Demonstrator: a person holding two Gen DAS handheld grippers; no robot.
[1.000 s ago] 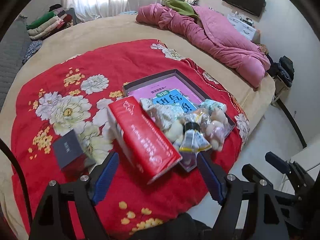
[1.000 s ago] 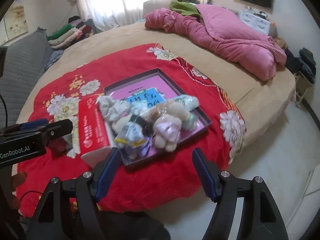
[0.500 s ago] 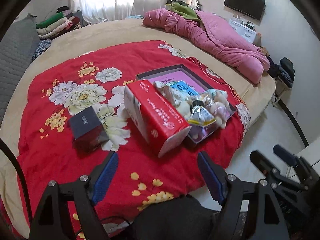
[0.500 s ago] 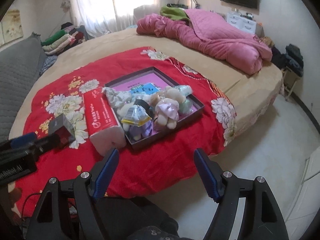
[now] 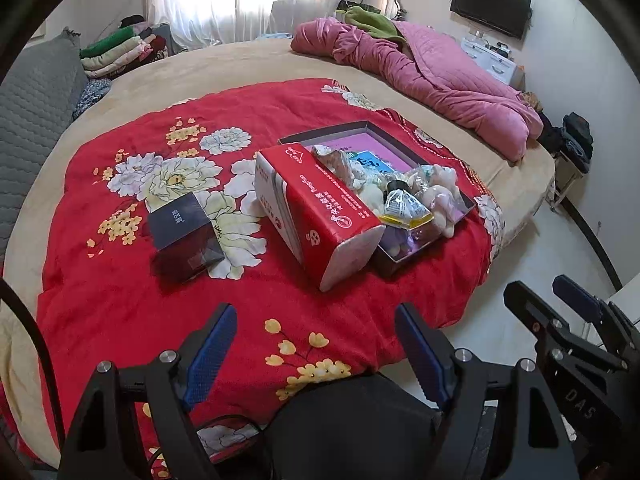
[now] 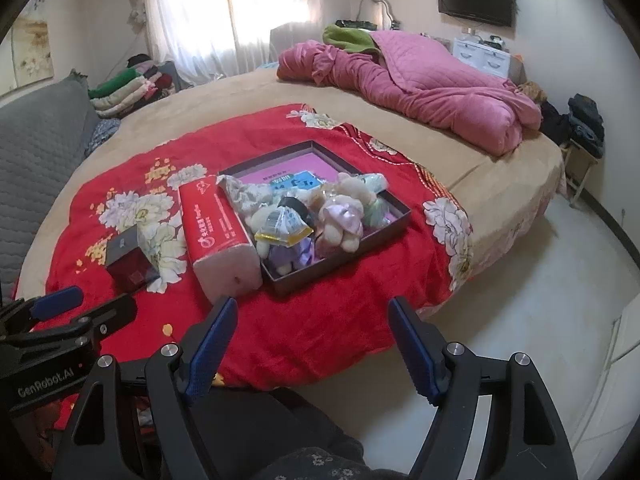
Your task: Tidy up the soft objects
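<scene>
Inside dark tray [image 6: 400, 216], plush toys [image 6: 340, 220], seemingly packets [image 6: 282, 226]

A heap of small plush toys [image 6: 340, 216] and crinkly plastic-wrapped soft items is piled in a shallow dark tray [image 6: 400, 216] with a pink floor, set on the red floral blanket [image 5: 120, 292] of the bed. A yellow-edged clear packet [image 6: 282, 226] lies on top at the near end. A red soft tissue pack [image 5: 316, 208] lies on its side, touching the tray's left wall.

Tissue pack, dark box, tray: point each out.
red tissue pack [image 5: 320, 196], left wrist view, top face.
dark box [image 5: 182, 220], left wrist view, lid.
tray [image 6: 340, 266], right wrist view, near wall.
</scene>
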